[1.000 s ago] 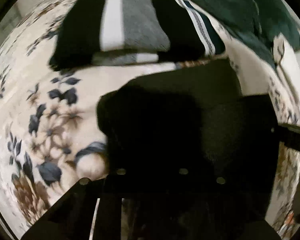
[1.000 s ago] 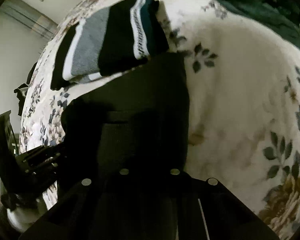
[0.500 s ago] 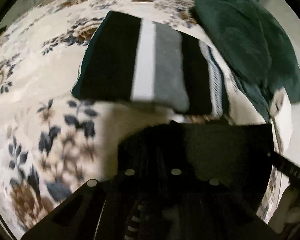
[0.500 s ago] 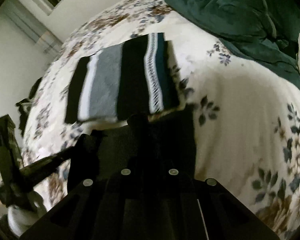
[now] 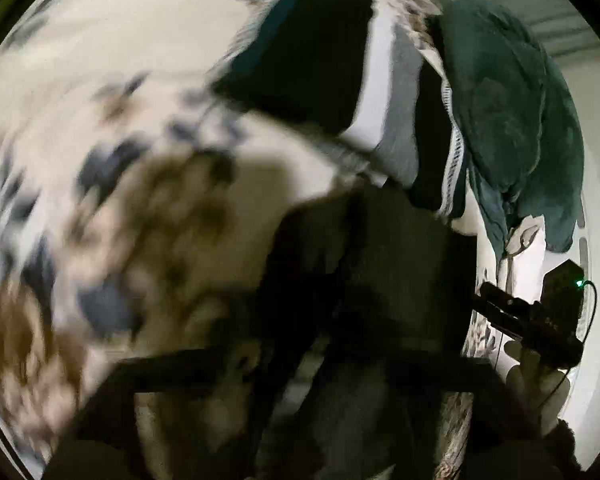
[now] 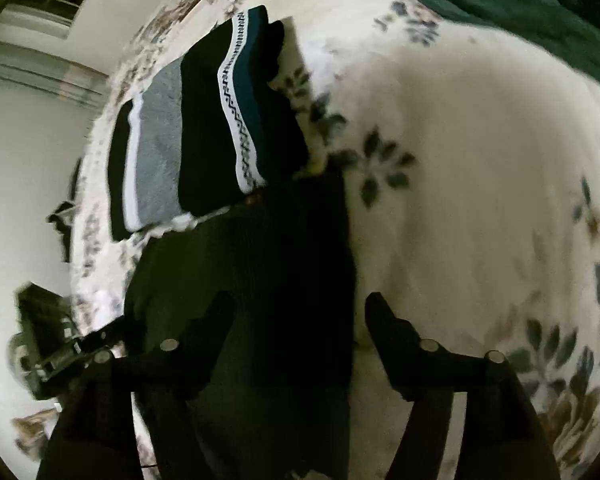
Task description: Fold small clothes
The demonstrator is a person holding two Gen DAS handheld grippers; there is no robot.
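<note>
Lying limp on the bed [image 6: 460, 160], the black garment [image 6: 260, 264] suited corner grasps; both grippers [image 6: 296, 320] [image 5: 260, 364] had just released it.

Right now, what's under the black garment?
The floral bedspread shows along the black garment edges. The far end meets the folded striped stack. What lies beneath its middle is covered.

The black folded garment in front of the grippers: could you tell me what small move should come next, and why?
Probably lift both grippers clear. The right gripper has just opened, its jaws standing apart over the black folded garment, which lies flat on the floral bedspread beside the striped folded stack.
</note>
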